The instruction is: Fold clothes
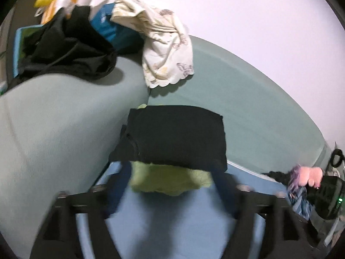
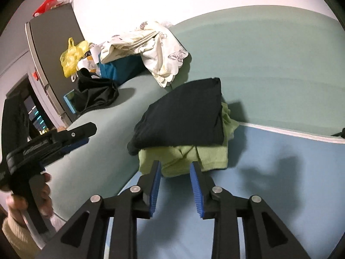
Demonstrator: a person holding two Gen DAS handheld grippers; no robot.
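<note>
We hold both claws wide and empty, left gripper (image 1: 170,185) and right gripper (image 2: 175,185), just before the folded black garment (image 2: 183,116) stacked on the folded lime-green cloth (image 2: 183,159); next, probably fetch the crumpled cream printed garment (image 2: 159,51) beyond that stack.

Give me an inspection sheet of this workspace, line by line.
Surface: blue sheet beside green cushions.
Job's things: folded black garment stacked on folded green garment.
Clutter: unfolded cream printed cloth, loose black garment, yellow bag, blue box.
Grippers: right hand-held gripper open, empty, just short of the stack; left hand-held gripper open, blurred, empty.
Cables: nothing seen.
Surroundings: white wall, grey cabinet.
</note>
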